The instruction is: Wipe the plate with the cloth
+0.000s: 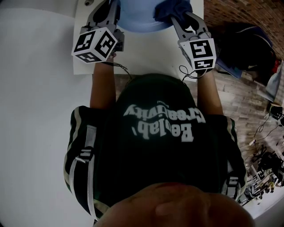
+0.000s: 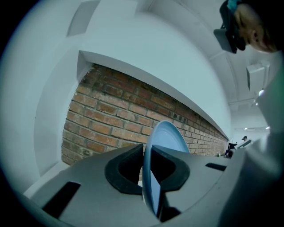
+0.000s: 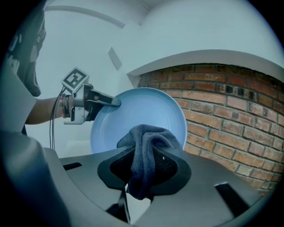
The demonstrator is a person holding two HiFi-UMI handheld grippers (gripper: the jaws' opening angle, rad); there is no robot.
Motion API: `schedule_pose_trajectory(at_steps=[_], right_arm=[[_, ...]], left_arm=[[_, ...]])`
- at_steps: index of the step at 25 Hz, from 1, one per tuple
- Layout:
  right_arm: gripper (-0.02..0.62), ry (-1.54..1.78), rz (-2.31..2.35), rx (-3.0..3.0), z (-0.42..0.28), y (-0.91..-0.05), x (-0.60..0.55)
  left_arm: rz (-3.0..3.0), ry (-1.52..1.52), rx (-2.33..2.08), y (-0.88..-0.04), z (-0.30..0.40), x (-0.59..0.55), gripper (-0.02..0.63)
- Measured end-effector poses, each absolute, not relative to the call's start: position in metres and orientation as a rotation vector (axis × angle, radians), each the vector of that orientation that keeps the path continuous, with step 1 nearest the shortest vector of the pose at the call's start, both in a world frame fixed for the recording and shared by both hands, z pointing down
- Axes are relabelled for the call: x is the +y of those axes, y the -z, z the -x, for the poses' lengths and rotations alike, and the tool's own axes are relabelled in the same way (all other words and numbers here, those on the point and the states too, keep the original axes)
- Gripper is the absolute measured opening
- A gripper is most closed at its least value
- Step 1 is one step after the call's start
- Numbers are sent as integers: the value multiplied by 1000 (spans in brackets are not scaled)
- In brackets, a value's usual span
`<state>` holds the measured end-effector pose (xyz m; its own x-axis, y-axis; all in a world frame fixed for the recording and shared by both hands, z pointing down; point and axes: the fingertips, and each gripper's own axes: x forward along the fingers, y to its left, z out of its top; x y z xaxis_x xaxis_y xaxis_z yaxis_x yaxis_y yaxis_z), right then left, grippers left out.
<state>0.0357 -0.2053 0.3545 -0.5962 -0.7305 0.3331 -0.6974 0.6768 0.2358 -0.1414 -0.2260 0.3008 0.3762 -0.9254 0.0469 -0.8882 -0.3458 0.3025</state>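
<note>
Head view: holds the light-blue plate [image 1: 140,20] by its left rim in the left gripper [image 1: 111,9]; poses the right gripper [image 1: 179,20], with the dark blue cloth [image 1: 171,9], at the plate's right side. Left gripper view: clamps the jaws on the plate's rim, edge-on, brick wall [image 2: 111,115] behind the plate. Right gripper view: pinches the bunched cloth between the jaws, just before the plate's face — cannot tell whether touching. Seems at the wiping stage — no telling how much is done.

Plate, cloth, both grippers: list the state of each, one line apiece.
plate: held up on edge by its rim.
cloth: bunched, in front of the plate's face.
left gripper: jaws shut on the plate's rim.
right gripper: jaws shut on the cloth.
</note>
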Motion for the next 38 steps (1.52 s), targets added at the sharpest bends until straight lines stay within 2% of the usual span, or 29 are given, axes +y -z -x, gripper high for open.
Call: schedule_pose_trajectory(at_steps=[9,13,19,27,38], right_arm=[[81,104,-961,-2521,1,-373,-174],[81,129,-1004,-2568,-5,-355,-172],[81,185,-1151,-2593,-35,-325,-175],[81,161,-1245,-2541,-49,-328,-171],[81,147,-1288,-2500,-69,-340,-170]], left_arm=[[-2369,194,-1578,-304,134,-229,25],[-2315,133,-1580,-326,136,-233,20],[-2204,30,-1496,-396,125,-236,20],[-2030,-107,-1309,-504,102,-223,18],[-1850,-242,-1194,-606,76,-209,18]])
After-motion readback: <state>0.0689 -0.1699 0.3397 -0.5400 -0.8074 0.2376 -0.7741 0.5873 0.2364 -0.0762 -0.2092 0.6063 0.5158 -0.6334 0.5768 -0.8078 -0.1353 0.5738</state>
